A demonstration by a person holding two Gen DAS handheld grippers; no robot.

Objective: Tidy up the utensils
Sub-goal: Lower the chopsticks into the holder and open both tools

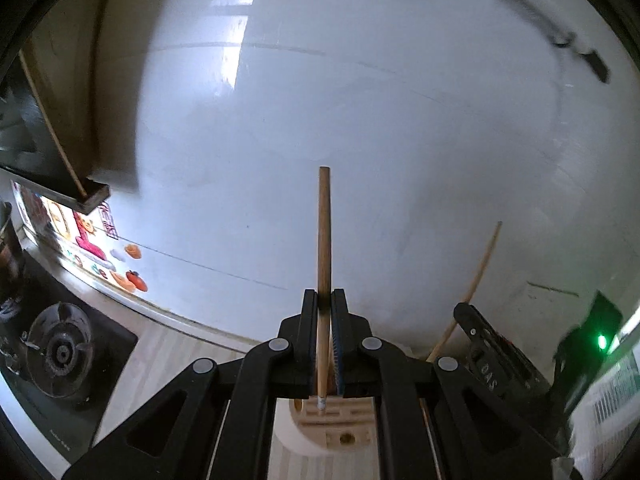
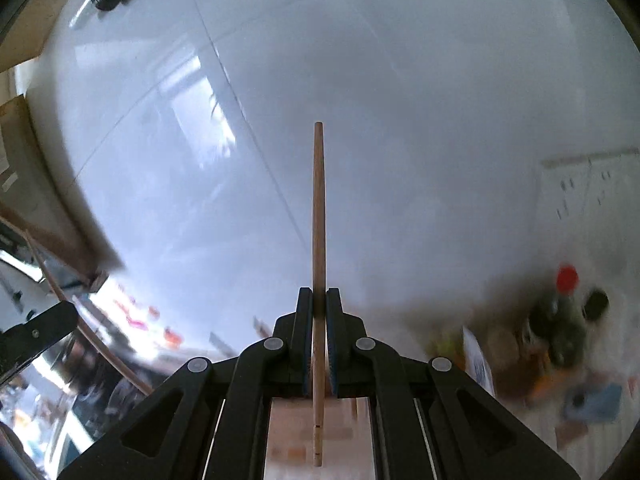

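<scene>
Two chopsticks are in play, one pinched in each gripper. Nearest the left wrist camera, the left gripper (image 1: pixel 324 300) is clamped on a wooden chopstick (image 1: pixel 324 232), whose lower tip reaches down to the slotted top of a pale wooden utensil holder (image 1: pixel 340 420) directly below the jaws. That holder stands on a light wood-grain counter (image 1: pixel 160 344). Right of the holder sits the other black gripper body, printed with letters I cannot read surely, with its own stick (image 1: pixel 476 276) rising from it. Left of the holder lies a gas burner (image 1: pixel 60 354), and beyond it a strip of colourful stickers (image 1: pixel 100 248) on the white wall; their writing is illegible. The right gripper (image 2: pixel 319 300) likewise squeezes a second chopstick (image 2: pixel 319 220), upright against the wall. A red-capped dark bottle (image 2: pixel 560 316) stands blurred to its right.
</scene>
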